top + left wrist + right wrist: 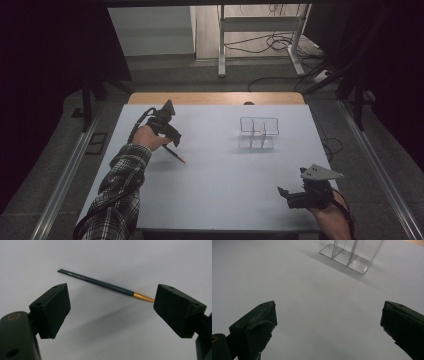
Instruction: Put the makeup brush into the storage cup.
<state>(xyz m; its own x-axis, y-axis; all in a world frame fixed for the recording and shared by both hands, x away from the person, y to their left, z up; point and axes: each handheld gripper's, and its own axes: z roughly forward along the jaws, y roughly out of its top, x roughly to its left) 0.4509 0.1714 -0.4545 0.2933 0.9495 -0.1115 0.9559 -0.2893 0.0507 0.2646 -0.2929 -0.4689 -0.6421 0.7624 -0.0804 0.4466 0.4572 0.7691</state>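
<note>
nearest the person's edge, at the right, the right gripper [295,192] rests low over the pale grey table top [225,170], held by a bare forearm. in the right gripper view its two black jaws stand wide apart with bare table between them, gripping nothing.

farther in and to the left, a forearm in a black-and-white checked sleeve [120,185] reaches across the table to the left gripper [172,137]. just beneath its tips lies the slim dark green pencil with a golden-brown sharpened end [175,155], flat on the table and slanting toward the near right. in the left gripper view the pencil [100,283] lies just beyond the jaws, which are open with a broad gap; its pointed end runs up to the tip of the jaw on that view's right, though i cannot tell whether it touches. the pads are not pressing on it.

farther still, right of centre, stands the clear plastic divided organiser box [257,132], upright, well apart from both grippers; the right gripper view catches its base [347,257].
</note>
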